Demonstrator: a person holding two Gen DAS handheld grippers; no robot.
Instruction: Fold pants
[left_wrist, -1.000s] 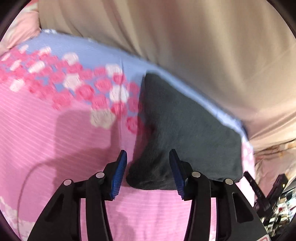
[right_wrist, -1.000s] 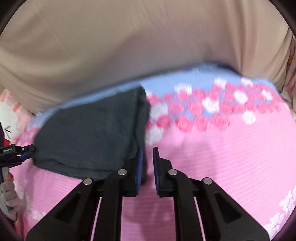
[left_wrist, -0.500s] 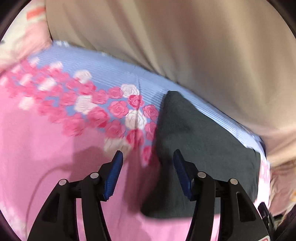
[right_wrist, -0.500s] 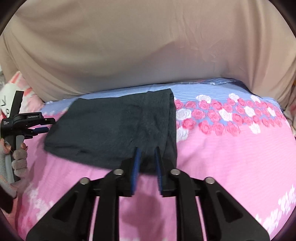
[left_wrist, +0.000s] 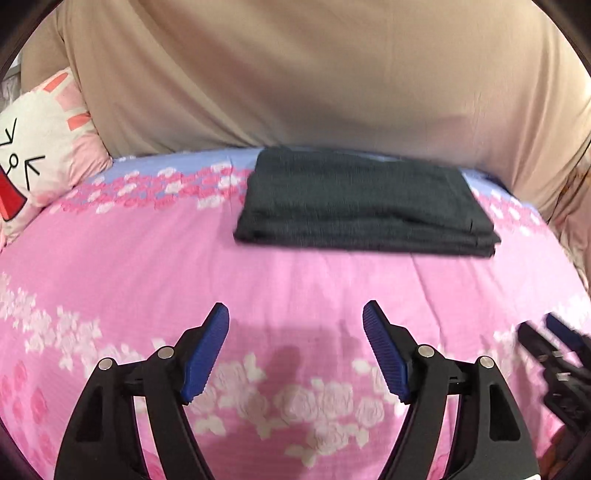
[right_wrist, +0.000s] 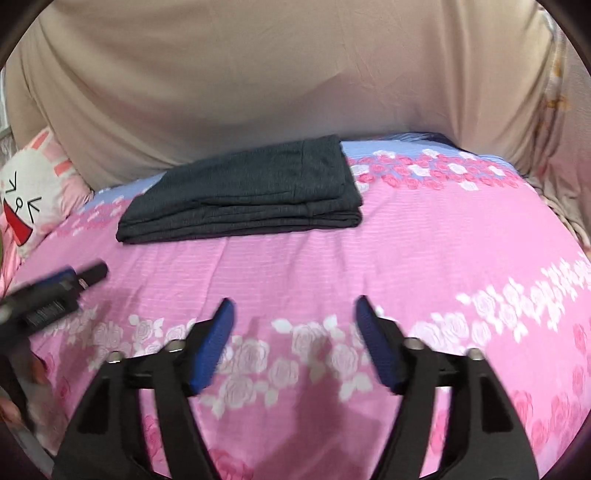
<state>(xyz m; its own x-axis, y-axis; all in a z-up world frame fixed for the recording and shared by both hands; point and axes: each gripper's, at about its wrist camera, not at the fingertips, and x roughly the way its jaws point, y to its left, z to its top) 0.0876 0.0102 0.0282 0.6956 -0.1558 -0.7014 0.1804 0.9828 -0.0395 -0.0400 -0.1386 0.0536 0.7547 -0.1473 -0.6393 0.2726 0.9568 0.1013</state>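
The dark grey pants (left_wrist: 365, 206) lie folded in a flat rectangular stack at the far side of the pink floral bed. They also show in the right wrist view (right_wrist: 247, 192). My left gripper (left_wrist: 295, 350) is open and empty, held well back from the pants above the pink sheet. My right gripper (right_wrist: 291, 343) is open and empty, also well back from the pants. The right gripper shows at the right edge of the left wrist view (left_wrist: 554, 354). The left gripper shows at the left edge of the right wrist view (right_wrist: 55, 295).
A pink floral sheet (left_wrist: 184, 266) covers the bed. A beige curtain (left_wrist: 314, 74) hangs behind it. A white and pink cartoon pillow (left_wrist: 33, 155) rests at the far left, also in the right wrist view (right_wrist: 29, 192).
Both grippers have pulled back from the pants toward the near side of the bed. The right gripper, shut before, has opened and the left has opened wider. The pants stay folded.
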